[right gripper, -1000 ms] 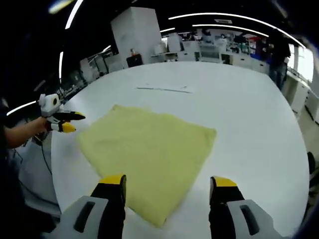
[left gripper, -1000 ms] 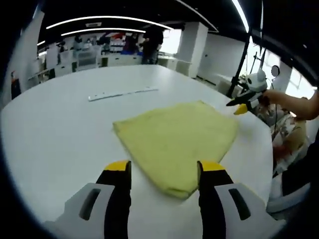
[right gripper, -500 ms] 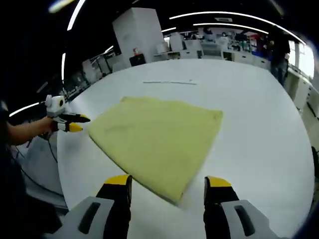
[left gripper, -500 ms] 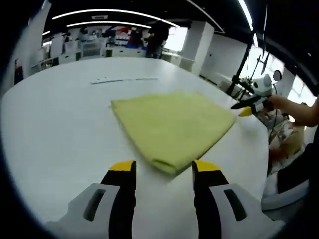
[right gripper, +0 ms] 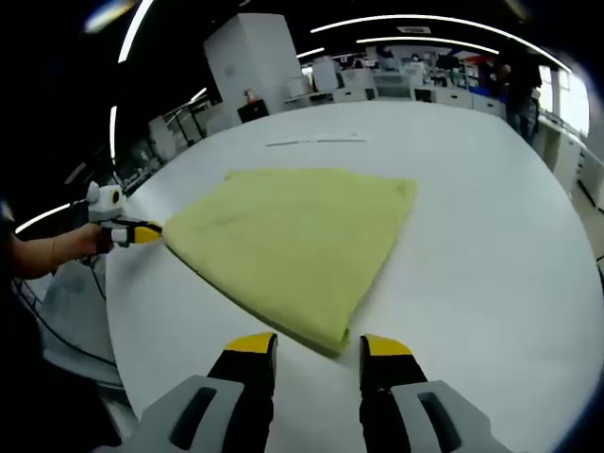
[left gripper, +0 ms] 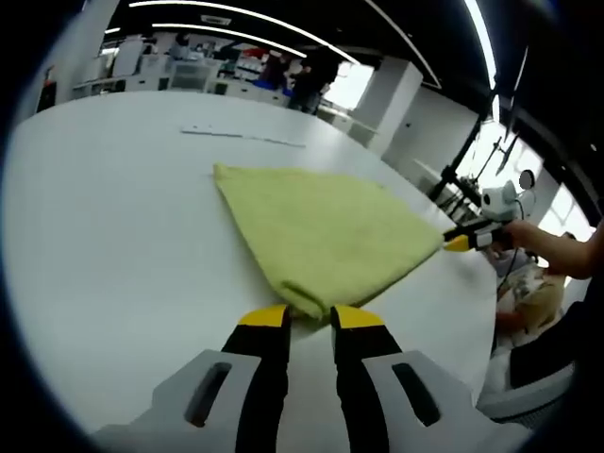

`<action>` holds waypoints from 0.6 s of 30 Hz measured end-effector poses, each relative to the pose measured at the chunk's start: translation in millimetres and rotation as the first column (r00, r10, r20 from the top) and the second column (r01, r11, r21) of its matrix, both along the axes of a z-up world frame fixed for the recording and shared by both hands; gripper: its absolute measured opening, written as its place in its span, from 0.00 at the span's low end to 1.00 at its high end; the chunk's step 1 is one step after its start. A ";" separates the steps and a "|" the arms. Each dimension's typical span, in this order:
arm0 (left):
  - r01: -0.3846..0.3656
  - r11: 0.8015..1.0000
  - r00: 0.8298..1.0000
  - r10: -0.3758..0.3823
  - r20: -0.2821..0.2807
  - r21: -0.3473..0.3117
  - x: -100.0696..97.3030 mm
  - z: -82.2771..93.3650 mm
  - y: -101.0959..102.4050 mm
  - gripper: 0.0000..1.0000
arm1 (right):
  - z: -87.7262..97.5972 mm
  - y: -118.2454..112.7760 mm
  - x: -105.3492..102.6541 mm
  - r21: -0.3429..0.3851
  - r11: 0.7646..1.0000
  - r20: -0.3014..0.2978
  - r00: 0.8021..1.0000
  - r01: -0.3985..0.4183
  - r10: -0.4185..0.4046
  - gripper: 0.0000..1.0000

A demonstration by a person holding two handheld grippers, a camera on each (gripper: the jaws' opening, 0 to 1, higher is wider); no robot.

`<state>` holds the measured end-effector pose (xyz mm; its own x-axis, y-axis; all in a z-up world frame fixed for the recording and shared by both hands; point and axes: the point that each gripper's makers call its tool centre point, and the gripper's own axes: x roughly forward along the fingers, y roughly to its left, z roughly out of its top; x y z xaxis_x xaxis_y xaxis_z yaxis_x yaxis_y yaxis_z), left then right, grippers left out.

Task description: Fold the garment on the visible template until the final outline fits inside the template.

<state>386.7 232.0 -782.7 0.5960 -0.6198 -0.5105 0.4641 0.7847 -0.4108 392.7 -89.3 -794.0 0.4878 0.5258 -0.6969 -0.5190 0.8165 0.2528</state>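
Note:
A yellow-green garment [left gripper: 321, 226] lies folded flat on the white table [left gripper: 104, 236]. In the left gripper view my left gripper [left gripper: 310, 317] has its jaws drawn almost together on the garment's near corner. In the right gripper view that left gripper [right gripper: 142, 231] is held by a hand at the left corner of the garment [right gripper: 293, 241]. My right gripper [right gripper: 318, 345] has its jaws half apart, with the garment's near corner lying between the tips. Seen from the left gripper, the right gripper [left gripper: 461, 240] sits at the cloth's right corner.
A thin pale strip [left gripper: 243, 138] lies on the table beyond the garment, and it is also seen from the right as the strip [right gripper: 316, 142]. The table edge [right gripper: 113, 311] curves close by. A person's arm [left gripper: 557, 250] reaches in. Shelves and people stand far behind.
Both pairs of jaws have narrowed, the left far more. Both grippers have moved down to the garment's corners, which now sit at their tips.

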 end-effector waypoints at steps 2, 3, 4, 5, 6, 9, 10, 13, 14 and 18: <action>-0.002 1.000 1.000 0.002 -0.001 0.001 0.4 -1.9 -1.0 0.14 | 0.2 -0.1 0.6 0.000 1.000 0.006 1.000 0.004 -0.004 0.26; -0.002 1.000 1.000 0.002 -0.001 -0.001 0.5 -2.5 -1.2 0.14 | 0.3 0.0 0.8 0.002 1.000 0.008 1.000 0.004 -0.004 0.25; -0.002 1.000 1.000 0.002 -0.004 -0.004 0.5 -3.1 -1.7 0.13 | 0.5 0.1 1.4 0.004 1.000 0.010 1.000 0.005 -0.005 0.24; -0.002 1.000 1.000 0.001 -0.006 -0.012 0.1 -3.1 -2.7 0.12 | 0.7 -0.2 2.1 0.005 1.000 0.012 1.000 0.007 -0.007 0.22; -0.001 1.000 1.000 0.001 -0.008 -0.017 -0.1 -3.0 -3.5 0.11 | 1.1 -0.5 2.8 0.005 1.000 0.016 1.000 0.009 -0.009 0.21; 0.004 1.000 1.000 -0.004 -0.002 -0.020 -1.0 -2.1 -5.4 0.08 | 3.8 -0.4 5.0 0.012 1.000 0.027 1.000 0.014 -0.014 0.16; 0.007 1.000 1.000 -0.007 0.001 -0.018 -1.1 -2.0 -5.7 0.07 | 4.2 -0.2 5.2 0.014 1.000 0.029 0.999 0.014 -0.014 0.13; 0.016 1.000 1.000 -0.016 0.003 -0.010 -1.8 -2.6 -4.6 0.00 | 3.9 -0.1 5.7 0.016 1.000 0.029 0.999 0.012 -0.013 0.09; 0.013 1.000 1.000 -0.013 0.006 -0.003 -1.4 -3.0 -3.1 0.01 | 3.4 -0.6 6.4 0.011 1.000 0.031 0.999 0.012 -0.012 0.08; 0.018 1.000 1.000 -0.018 0.012 -0.001 -2.2 -2.0 -1.8 0.00 | 3.1 -1.1 6.5 0.017 1.000 0.022 1.000 0.022 -0.022 0.00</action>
